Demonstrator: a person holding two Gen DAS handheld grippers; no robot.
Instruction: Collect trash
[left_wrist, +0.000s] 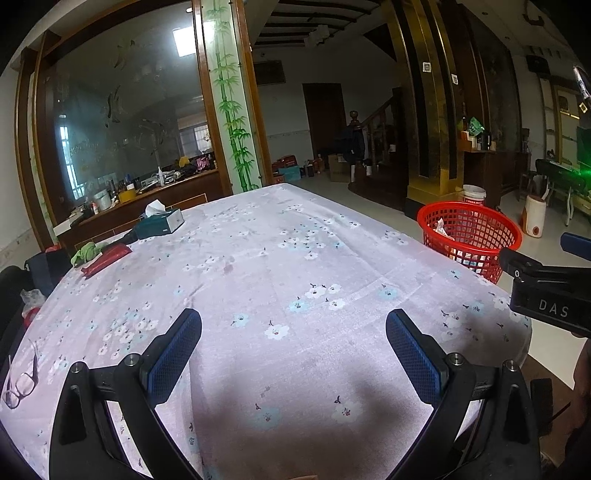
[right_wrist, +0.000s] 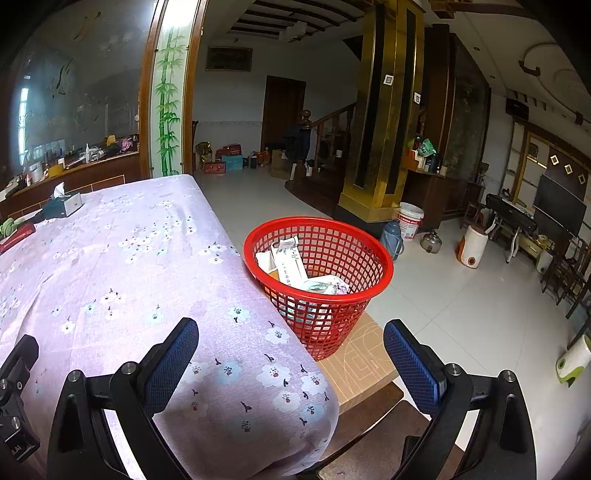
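Trash (right_wrist: 303, 271) sits in the red basket (right_wrist: 373, 254) just off the right edge of your table (right_wrist: 155, 258): flattened packaging, a long white carton and some crumpled wrappers piled against its mesh wall. That basket stands on a cardboard box (right_wrist: 364, 363), which in turn rests on a dark wooden seat beside the table. Your left hand-held gripper (left_wrist: 293, 354) hovers over the near end of the flowered lilac tablecloth with its blue-padded fingers (left_wrist: 173, 356) spread wide and nothing between them. Your right hand-held gripper (right_wrist: 290, 363) is likewise released and empty, one finger over the table's near corner and the other over the box and floor, so the basket lies straight ahead between them. From the left wrist view you can see the right hand-held gripper's black body at the right edge, near the basket (left_wrist: 471, 236). On the far left part of the table lie a tissue box (left_wrist: 159, 223) with a tissue sticking up, a flat red packet (left_wrist: 107, 260) and a bunched green cloth (left_wrist: 85, 253) touching that packet. A pair of glasses (left_wrist: 22, 380) rests on the cloth at the near left edge. The stretch of tablecloth right under both grippers shows only its printed flowers.
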